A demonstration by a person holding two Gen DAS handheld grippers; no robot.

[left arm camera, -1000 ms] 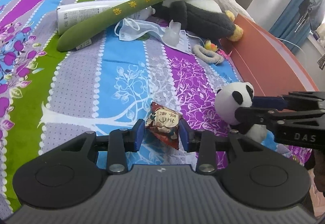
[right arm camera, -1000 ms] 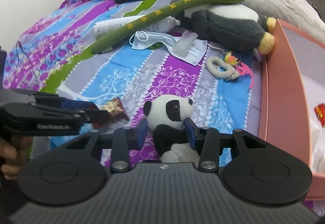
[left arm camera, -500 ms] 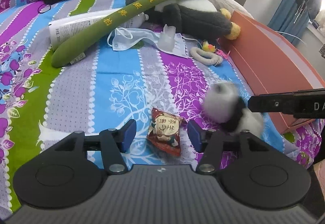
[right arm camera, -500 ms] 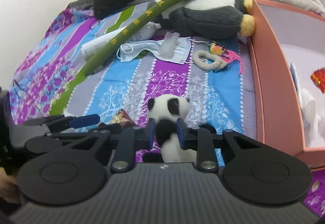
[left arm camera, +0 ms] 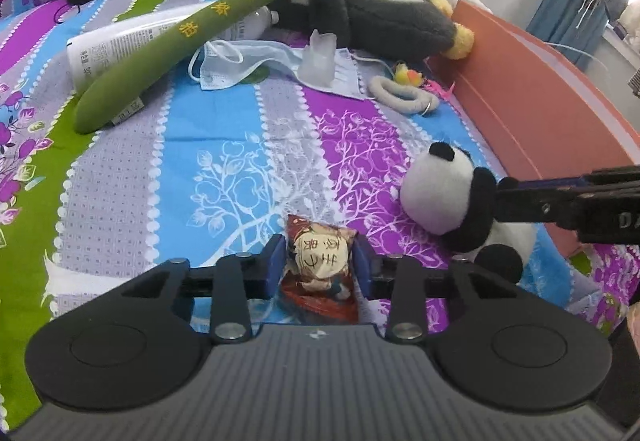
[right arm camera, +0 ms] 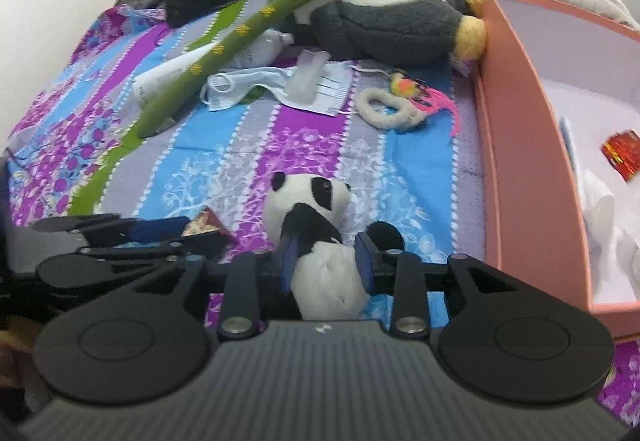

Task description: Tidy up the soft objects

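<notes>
Red snack packet [left arm camera: 320, 269]: it lies on the striped bed sheet [left arm camera: 224, 145], between the two blue pads of the left gripper [left arm camera: 318, 267]; the jaws are closing, and both pads touch its sides, so it is grasped.
Panda plush [right arm camera: 320, 237]: it lies on the sheet just right of the packet, near the pink box [right arm camera: 520, 169]; its white body is between the pads of the right gripper [right arm camera: 326, 267].
Right jaws: they are opening; the left pad presses into the plush, the right pad sits at its side, so I cannot tell if the grip holds.
Far end of bed: a long green plush [left arm camera: 240, 17] leans over a big grey penguin plush [left arm camera: 372, 13]; face masks [left arm camera: 240, 61] lie near them.
</notes>
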